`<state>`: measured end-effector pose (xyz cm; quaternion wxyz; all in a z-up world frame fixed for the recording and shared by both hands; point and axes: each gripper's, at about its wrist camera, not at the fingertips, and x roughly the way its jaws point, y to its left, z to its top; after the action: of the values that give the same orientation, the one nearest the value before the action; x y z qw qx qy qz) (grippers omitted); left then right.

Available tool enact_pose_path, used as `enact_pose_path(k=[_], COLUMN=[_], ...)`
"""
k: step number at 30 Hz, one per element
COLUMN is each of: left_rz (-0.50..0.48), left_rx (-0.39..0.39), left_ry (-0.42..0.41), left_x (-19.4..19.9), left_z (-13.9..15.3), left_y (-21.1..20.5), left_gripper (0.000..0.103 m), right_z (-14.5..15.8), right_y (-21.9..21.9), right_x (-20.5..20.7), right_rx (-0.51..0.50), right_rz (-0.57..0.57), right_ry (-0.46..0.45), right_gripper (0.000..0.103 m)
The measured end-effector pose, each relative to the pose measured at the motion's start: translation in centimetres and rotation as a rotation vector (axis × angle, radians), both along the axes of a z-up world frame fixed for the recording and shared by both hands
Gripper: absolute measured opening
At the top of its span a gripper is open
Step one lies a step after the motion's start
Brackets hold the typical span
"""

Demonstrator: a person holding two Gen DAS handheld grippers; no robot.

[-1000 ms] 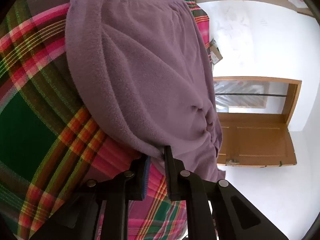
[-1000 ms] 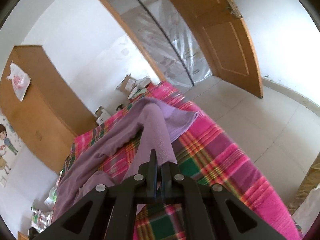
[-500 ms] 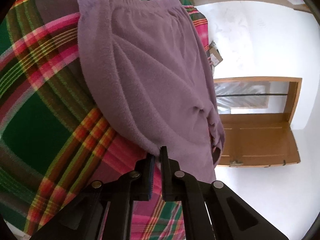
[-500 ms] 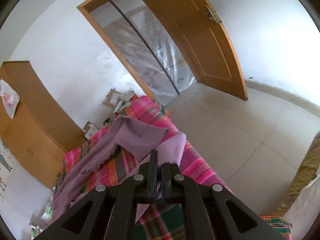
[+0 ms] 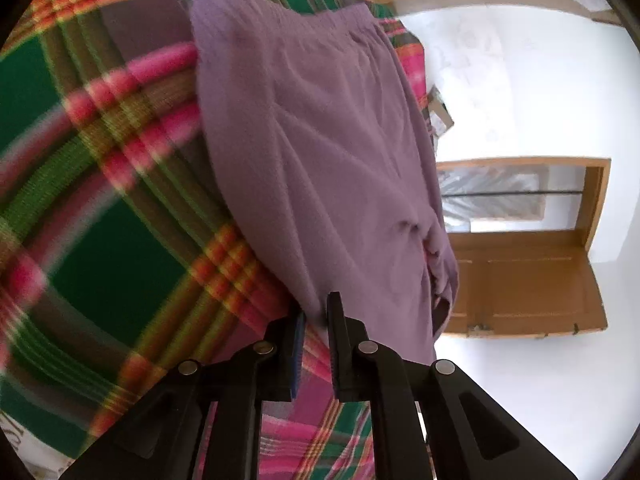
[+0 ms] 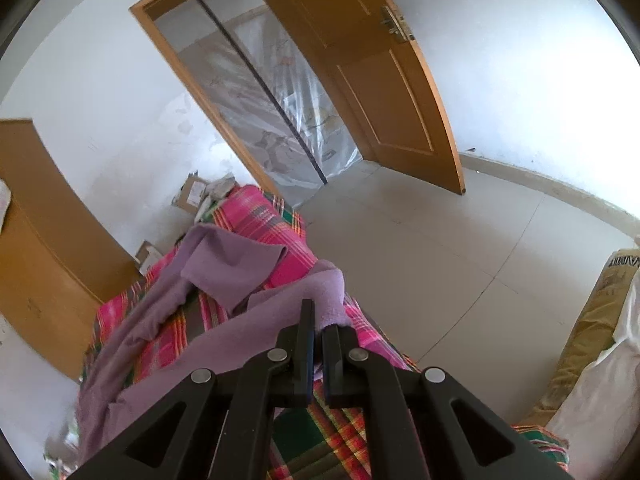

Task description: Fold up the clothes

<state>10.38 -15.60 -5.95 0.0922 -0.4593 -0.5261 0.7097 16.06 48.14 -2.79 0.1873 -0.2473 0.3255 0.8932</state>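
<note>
The purple fleece garment [image 5: 320, 152] lay on the plaid bedspread [image 5: 112, 240], its long axis running from the gathered waistband at the far end toward the left gripper [image 5: 316, 316], which was clamped on its near edge. The right gripper [image 6: 318, 320] pinched another raised edge [image 6: 328, 292]. A cardboard box [image 6: 192, 196] stood beyond the bed; its contents could not be seen.

Purple garment [image 5: 320, 152]: soft, matt fleece cloth with a fuzzy nap. Plaid bedspread [image 5: 120, 240]: woven cloth, matt. Left gripper [image 5: 316, 316]: matt black plastic, bright metal pins. Door [image 6: 372, 68]: smooth wood. Floor [image 6: 440, 248]: smooth tiles.
</note>
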Motion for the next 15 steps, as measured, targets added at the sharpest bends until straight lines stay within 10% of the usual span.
enact_pose_path(k=[15], left_rz=[0.195], left_rx=[-0.021], left_ry=[-0.005], left_x=[2.3], left_z=[0.4], left_y=[-7.8], left_gripper=[0.019], right_z=[0.5], right_y=[-2.9], right_x=[1.0], right_rx=[0.154], right_rz=[0.027], right_ry=[-0.212], right_gripper=[0.011])
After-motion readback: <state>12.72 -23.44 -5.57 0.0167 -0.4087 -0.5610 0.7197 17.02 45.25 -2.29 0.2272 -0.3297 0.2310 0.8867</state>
